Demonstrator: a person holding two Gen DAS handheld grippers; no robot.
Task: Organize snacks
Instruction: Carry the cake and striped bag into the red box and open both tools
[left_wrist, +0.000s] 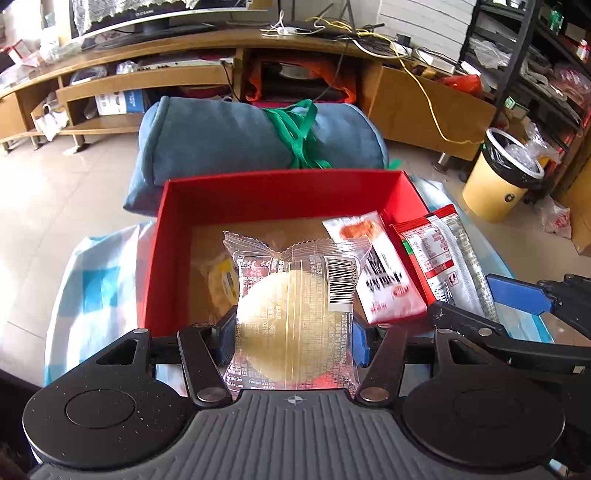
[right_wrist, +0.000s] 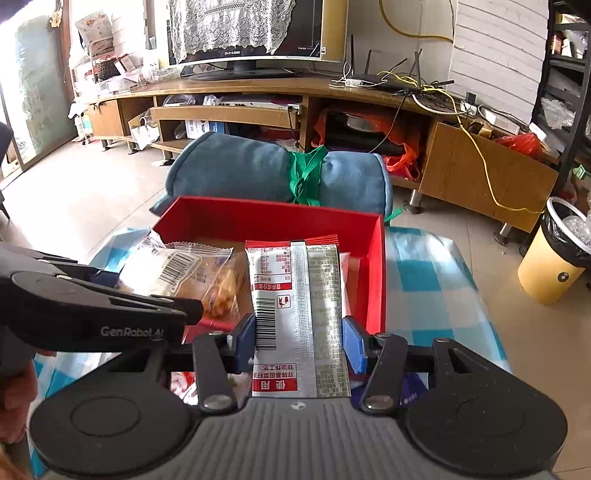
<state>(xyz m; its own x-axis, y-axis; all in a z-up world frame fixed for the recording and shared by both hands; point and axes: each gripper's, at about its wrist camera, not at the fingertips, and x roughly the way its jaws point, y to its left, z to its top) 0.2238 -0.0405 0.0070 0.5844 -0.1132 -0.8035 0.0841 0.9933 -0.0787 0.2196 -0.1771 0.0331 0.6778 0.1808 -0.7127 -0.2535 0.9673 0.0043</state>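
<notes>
A red open box (left_wrist: 258, 195) stands on a blue-and-white checked cloth; it also shows in the right wrist view (right_wrist: 375, 280). My left gripper (left_wrist: 291, 341) is shut on a clear-wrapped round pastry (left_wrist: 291, 314), held over the box's near edge. My right gripper (right_wrist: 301, 341) is shut on a red-and-silver snack packet (right_wrist: 299, 314), held over the box's near right part; that packet shows in the left wrist view (left_wrist: 447, 254) too. Inside the box lie a white-and-orange packet (left_wrist: 384, 273) and a yellow wrapped snack (left_wrist: 221, 284).
A rolled blue cushion (left_wrist: 236, 136) tied with green strap lies just behind the box. A yellow bin (left_wrist: 498, 173) with a black liner stands on the floor at right. A wooden TV stand (right_wrist: 258, 96) runs along the back.
</notes>
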